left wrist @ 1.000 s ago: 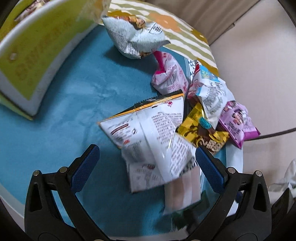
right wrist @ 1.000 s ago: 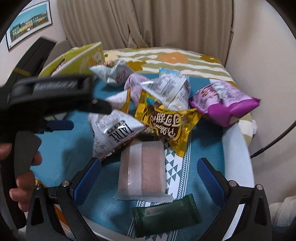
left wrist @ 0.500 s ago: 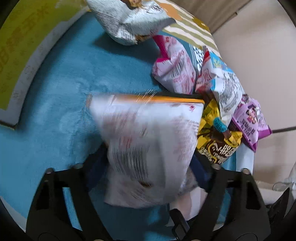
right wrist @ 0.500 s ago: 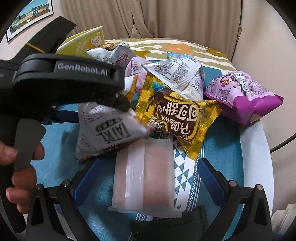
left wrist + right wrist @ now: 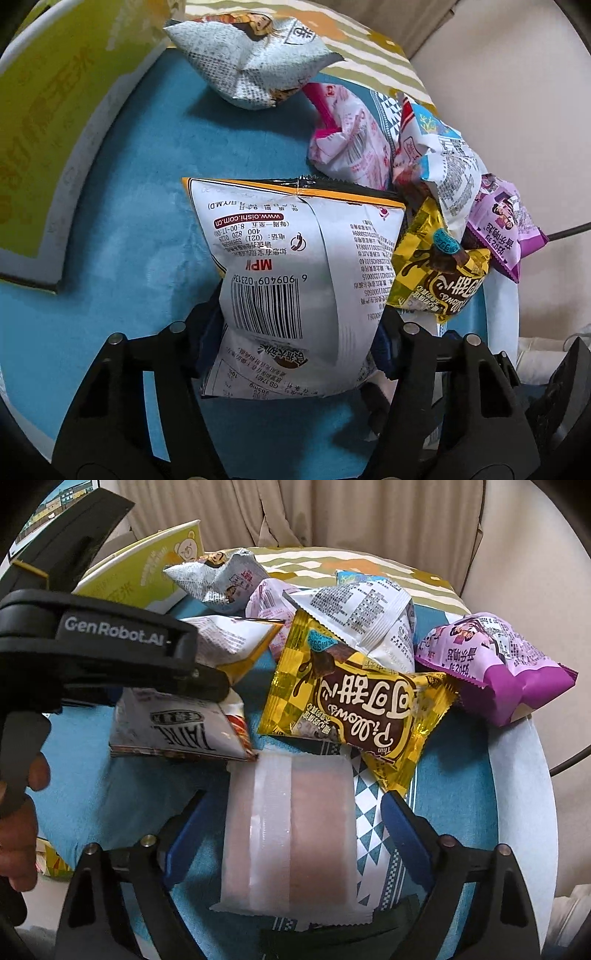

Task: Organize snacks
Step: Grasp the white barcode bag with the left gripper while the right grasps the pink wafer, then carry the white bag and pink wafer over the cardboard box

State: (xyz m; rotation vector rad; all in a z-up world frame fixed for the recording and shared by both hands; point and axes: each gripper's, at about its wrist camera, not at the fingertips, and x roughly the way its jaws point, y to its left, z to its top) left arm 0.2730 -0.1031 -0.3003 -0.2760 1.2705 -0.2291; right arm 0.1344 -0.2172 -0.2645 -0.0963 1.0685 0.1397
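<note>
Soft indoor light, sharp focus, strong fisheye edge warping.

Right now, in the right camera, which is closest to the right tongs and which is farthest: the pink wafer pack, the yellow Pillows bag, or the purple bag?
1. Pink wafer pack: lying between the open right tongs.
2. Yellow Pillows bag: just beyond the pack, a little right.
3. Purple bag: farthest, at the table's right edge.
</note>
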